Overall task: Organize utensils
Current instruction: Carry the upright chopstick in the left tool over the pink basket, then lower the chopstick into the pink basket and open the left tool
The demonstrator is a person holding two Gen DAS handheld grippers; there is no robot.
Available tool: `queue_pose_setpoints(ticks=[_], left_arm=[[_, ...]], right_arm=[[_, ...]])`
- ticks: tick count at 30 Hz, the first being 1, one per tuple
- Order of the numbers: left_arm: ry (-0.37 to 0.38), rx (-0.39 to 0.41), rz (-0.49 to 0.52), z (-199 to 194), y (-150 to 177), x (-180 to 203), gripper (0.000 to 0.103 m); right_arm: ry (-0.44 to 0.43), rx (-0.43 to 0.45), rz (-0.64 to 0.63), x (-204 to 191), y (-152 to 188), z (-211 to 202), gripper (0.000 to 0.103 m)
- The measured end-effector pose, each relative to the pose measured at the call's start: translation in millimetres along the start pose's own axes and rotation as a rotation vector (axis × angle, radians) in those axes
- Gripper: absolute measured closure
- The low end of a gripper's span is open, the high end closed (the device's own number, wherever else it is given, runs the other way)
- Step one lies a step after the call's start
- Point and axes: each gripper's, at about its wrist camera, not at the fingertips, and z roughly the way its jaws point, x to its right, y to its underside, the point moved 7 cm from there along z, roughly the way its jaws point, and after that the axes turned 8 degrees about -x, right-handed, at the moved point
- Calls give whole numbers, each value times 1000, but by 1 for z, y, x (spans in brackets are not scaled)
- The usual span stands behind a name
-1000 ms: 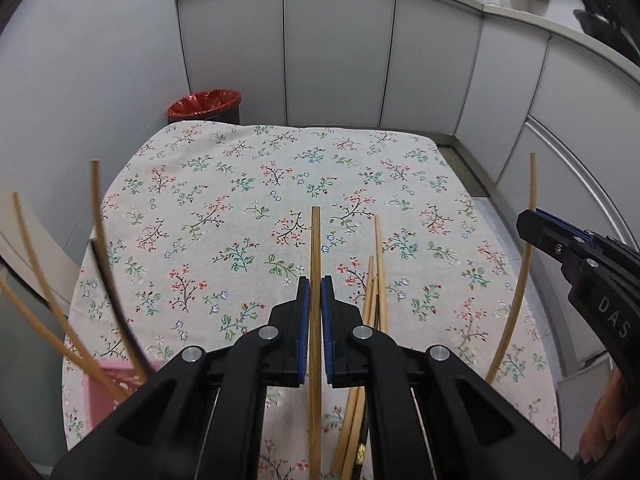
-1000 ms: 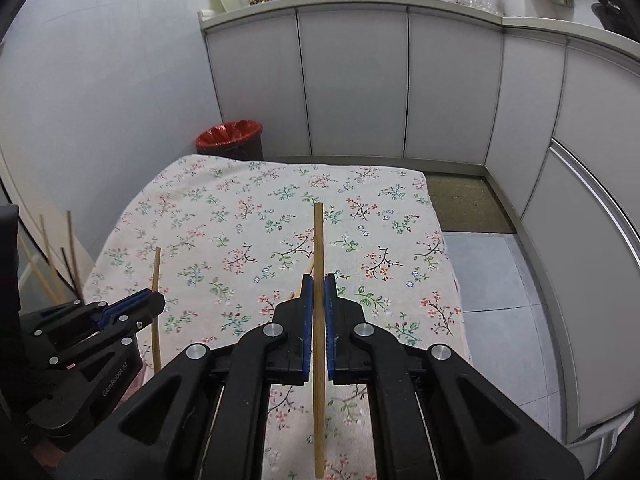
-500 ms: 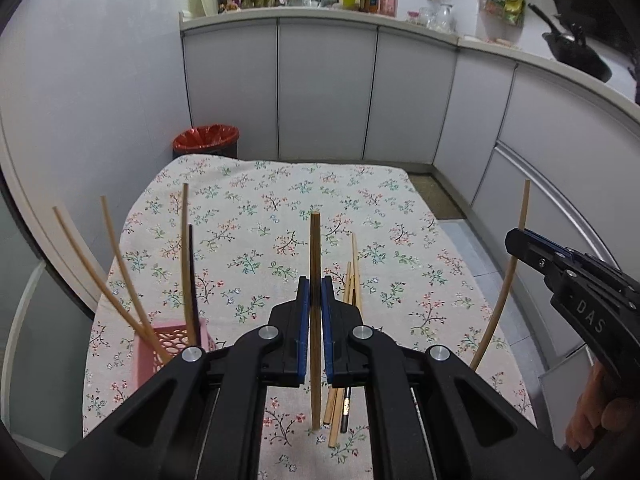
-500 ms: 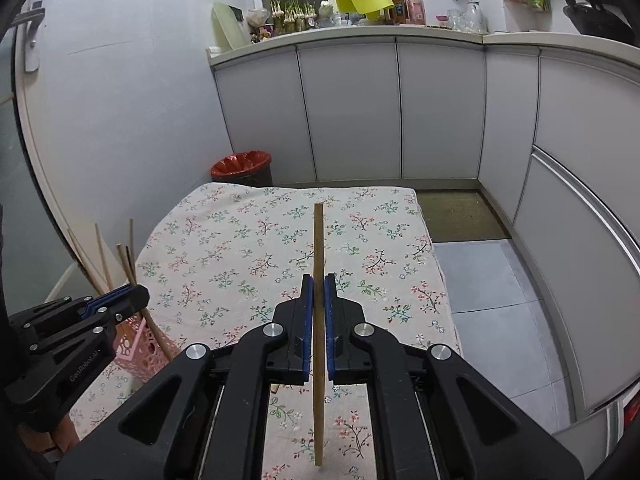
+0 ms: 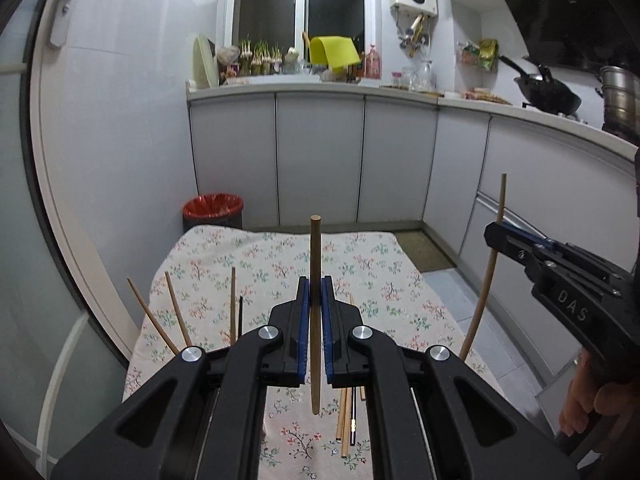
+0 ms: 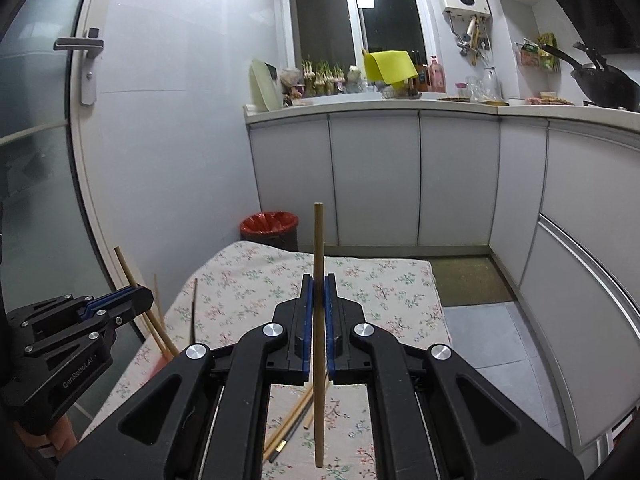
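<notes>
Left chopstick (image 5: 315, 320): wooden, upright, pinched between the blue pads (image 5: 304, 328) of the left gripper (image 5: 315, 292), both ends sticking out past them. It hangs above the table, lower tip free.

Right chopstick (image 6: 319, 320): wooden, upright, clamped the same way in the right gripper (image 6: 319, 280), held in the air over the table. In the left view that gripper sits at the right edge with its stick curving up and down past it.

Loose chopsticks (image 5: 346, 420): a small bundle, mostly wooden and one dark, lying on the floral tablecloth (image 5: 360, 264) below the left gripper.

More chopsticks (image 5: 174, 312) stand tilted at the table's left side; their container is hidden behind the gripper body.

A hand (image 5: 588, 408) grips the right tool's handle. Red-lined bin (image 5: 213, 210) beyond the table's far end, white cabinets (image 5: 320, 160) behind.
</notes>
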Motion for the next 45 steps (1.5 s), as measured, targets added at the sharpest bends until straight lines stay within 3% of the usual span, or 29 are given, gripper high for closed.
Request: queue_pose_setpoints(ticks=[11, 24, 30, 35, 45], left_arm=[[-41, 90, -38, -30, -16, -29, 97], [-143, 115, -94, -31, -18, -81, 97], [-165, 58, -92, -3, -5, -99, 97], [-131, -35, -145, 25, 9, -117, 97], [-133, -88, -151, 42, 22, -124, 97]], right_arm=[[-76, 52, 18, -23, -18, -4, 99], [-185, 81, 35, -71, -25, 7, 99], [-242, 79, 58, -94, -23, 31, 99], [-271, 74, 76, -110, -22, 47, 99], [-301, 53, 107, -125, -15, 82, 99]])
